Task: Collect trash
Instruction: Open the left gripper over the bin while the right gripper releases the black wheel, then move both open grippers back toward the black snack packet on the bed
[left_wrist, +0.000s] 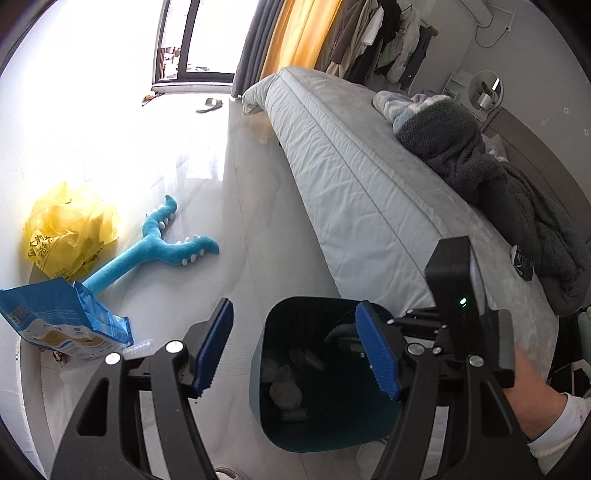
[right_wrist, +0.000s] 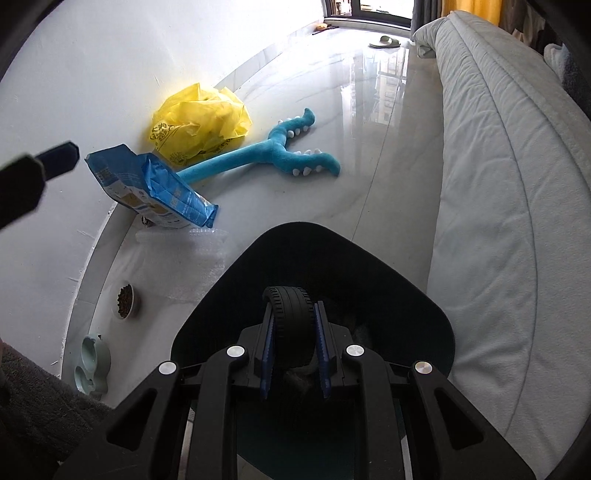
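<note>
My right tongs (right_wrist: 294, 345) held a small black rubber wheel (right_wrist: 294, 320) just above the dark teal plastic trash bin (right_wrist: 436, 332). My left tongs (left_wrist: 295, 349), above that bin, stood wide and empty.

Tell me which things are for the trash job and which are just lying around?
For the job: small black wheel in the right hand-held gripper; trash bin; yellow plastic bag; blue packet.

Just lying about: blue plush toy; slipper; pet food bowl; bed.
</note>
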